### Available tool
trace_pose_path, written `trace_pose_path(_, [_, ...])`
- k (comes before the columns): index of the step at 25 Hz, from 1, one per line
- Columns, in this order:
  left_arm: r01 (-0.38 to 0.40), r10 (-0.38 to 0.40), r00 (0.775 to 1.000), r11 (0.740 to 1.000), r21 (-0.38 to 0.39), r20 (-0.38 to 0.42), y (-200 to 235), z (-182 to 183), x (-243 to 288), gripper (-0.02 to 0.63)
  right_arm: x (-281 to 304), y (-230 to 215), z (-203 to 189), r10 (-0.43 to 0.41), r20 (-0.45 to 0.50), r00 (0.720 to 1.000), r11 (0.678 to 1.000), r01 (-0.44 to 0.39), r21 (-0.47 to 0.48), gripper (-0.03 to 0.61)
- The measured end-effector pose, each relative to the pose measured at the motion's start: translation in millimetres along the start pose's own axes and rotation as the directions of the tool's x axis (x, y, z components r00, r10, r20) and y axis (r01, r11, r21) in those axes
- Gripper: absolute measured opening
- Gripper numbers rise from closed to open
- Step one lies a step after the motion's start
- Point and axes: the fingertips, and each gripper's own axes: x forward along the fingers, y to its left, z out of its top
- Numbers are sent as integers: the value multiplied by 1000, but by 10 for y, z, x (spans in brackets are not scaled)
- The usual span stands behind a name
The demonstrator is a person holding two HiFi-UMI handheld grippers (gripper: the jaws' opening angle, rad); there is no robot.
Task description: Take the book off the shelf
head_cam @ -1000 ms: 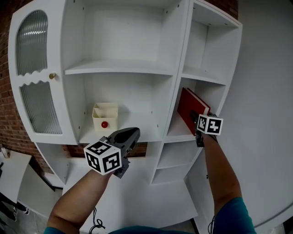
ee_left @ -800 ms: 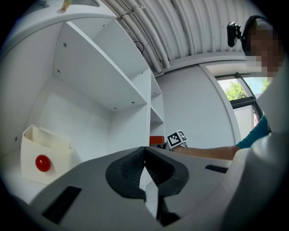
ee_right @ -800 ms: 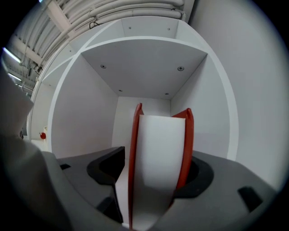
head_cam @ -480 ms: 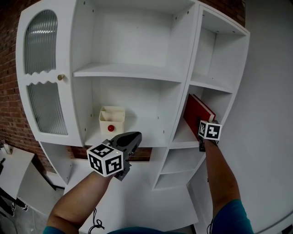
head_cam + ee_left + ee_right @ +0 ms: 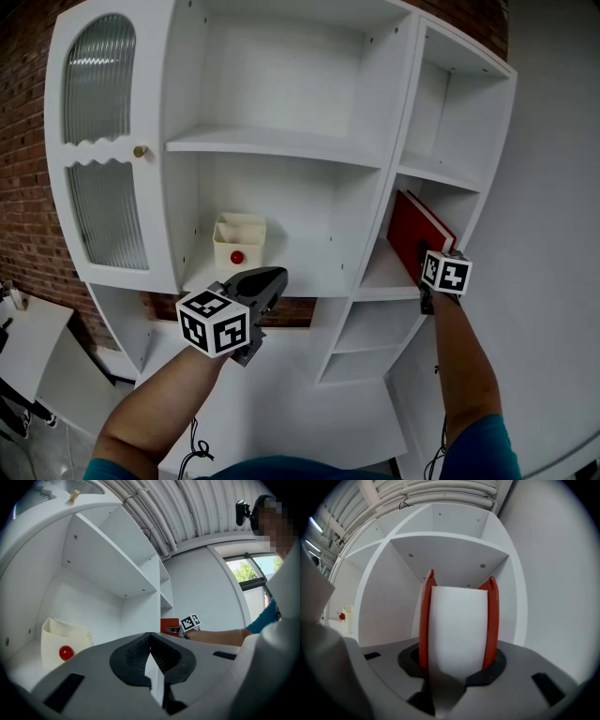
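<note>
As the right tongs [image 5: 424, 267] have just been closing, they clamp the red book [image 5: 417, 225], leaning on the shelf [image 5: 380, 281] right of frame centre; the left tongs [image 5: 265, 281] are clenched, empty.

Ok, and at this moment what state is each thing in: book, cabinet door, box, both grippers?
Red hardcover book, closed, standing tilted on the right-hand shelf, not yet taken off.
Ribbed-glass cabinet door, shut.
Cream open-topped box, upright on the middle shelf.
Left gripper, fingers shut, empty.
Right gripper, fingers have just been closing, now pressing both covers of the book.
</note>
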Motion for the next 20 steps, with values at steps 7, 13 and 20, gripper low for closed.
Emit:
trace_pose_path(7, [-7,7,1000,1000,12,3,-32,47,-160,15,-524,-39,130,47,57,997,998,-49,31,176])
trace_pose_path(13, [2,-3,1000,1000,16,6,-180,58,-336,15,-1098,7,133,87,95,992,995,-91,37,176])
trace_pose_path(20, [14,-14,1000,1000,26,10,-386,-35,-609,15,-1792,94,-2,152,128,980,984,-162,72,176])
